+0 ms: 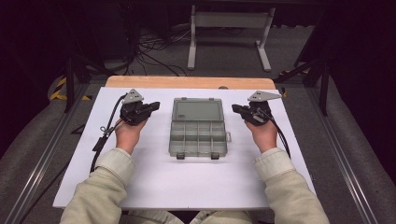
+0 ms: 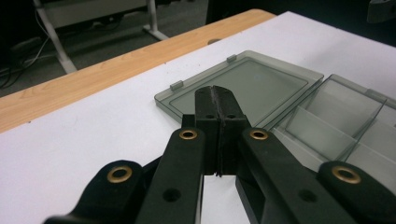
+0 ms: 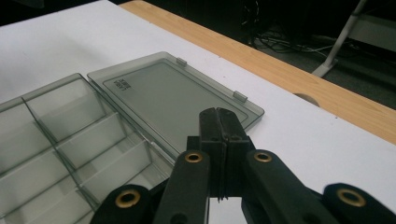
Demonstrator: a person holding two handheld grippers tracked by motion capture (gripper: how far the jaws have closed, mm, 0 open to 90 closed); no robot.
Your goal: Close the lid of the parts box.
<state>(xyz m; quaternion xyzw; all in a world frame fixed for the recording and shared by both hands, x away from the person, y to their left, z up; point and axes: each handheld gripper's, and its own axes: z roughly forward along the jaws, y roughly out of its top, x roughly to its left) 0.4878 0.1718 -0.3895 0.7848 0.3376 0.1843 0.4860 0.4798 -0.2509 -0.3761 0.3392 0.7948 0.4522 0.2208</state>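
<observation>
1. Left gripper [image 1: 154,107]: jaws pressed fully together, nothing between them. It is held in the person's left hand [image 1: 127,133] just left of the organiser box, apart from it, jaws pointing inward toward the lid. In the left gripper view the closed tips [image 2: 217,109] sit in front of the lid's near corner.

2. Right gripper [image 1: 236,109]: jaws likewise closed flat against each other, holding nothing. It is held in the right hand [image 1: 263,133] just right of the box, apart from it, jaws pointing inward. In the right gripper view the tips [image 3: 219,126] sit in front of the lid's edge.

3. Organiser box [image 1: 198,138]: clear grey plastic, lying open at the middle of the white board [image 1: 187,182], between the two grippers. The lid [image 1: 197,110] lies flat on the far side, two latch tabs on its far edge. The tray is on the near side, divided into compartments that look empty.

4. Orientation: opened out, the box's long axis runs away from the person, lid end farthest.

5. Surroundings: a wooden table edge [image 1: 187,82] shows beyond the board; a grey metal frame [image 1: 229,28] and cables lie on the floor behind. A cable [image 1: 105,130] trails from the left gripper across the board. Nothing stands between either gripper and the box.
</observation>
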